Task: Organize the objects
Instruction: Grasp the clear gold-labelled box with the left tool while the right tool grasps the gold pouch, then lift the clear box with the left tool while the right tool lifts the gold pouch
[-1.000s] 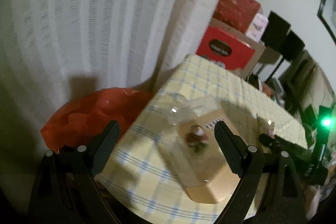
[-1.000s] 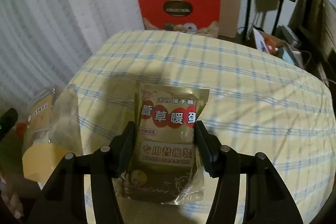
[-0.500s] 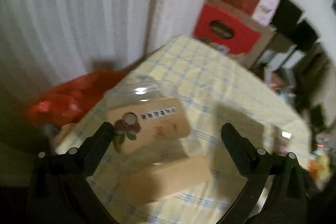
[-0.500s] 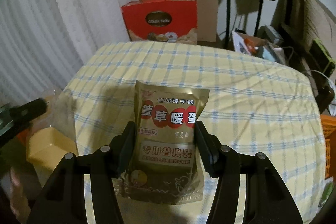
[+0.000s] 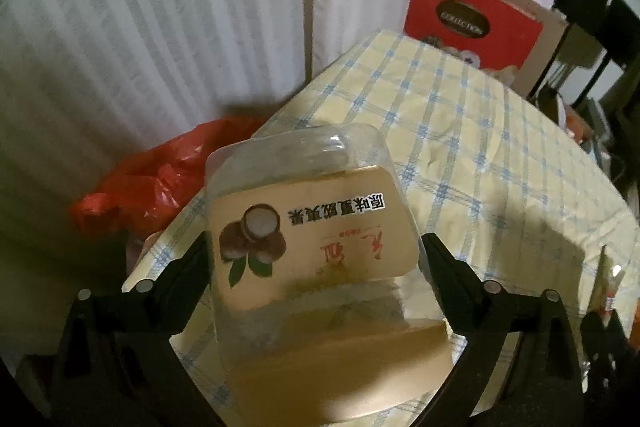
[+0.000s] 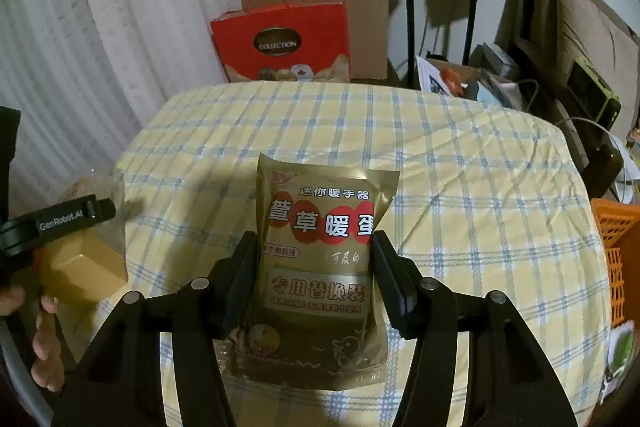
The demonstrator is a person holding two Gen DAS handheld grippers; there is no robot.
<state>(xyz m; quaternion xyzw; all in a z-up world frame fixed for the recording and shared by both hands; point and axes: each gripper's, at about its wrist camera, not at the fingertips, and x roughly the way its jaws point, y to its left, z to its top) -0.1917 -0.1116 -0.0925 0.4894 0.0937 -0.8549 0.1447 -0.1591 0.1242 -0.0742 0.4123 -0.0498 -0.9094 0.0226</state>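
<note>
My left gripper (image 5: 312, 259) has its fingers against both sides of a clear plastic jar (image 5: 308, 227) with a tan label and tan lid, lying at the left edge of the checkered table (image 5: 460, 131). My right gripper (image 6: 314, 267) is shut on a gold foil pouch (image 6: 324, 239) with red and white Chinese print, held upright above the table (image 6: 460, 187). The jar's lid (image 6: 80, 267) and the left gripper (image 6: 60, 219) show at the left of the right wrist view.
A red plastic bag (image 5: 160, 175) lies beside the table's left edge. Red gift boxes (image 6: 280, 47) and a cardboard box stand behind the table by the curtain. An orange crate (image 6: 616, 247) is at the right. Speaker stands and clutter fill the back right.
My left gripper has moved in over the jar and its fingers now sit against the jar's sides. The right gripper has pulled back a little with the pouch.
</note>
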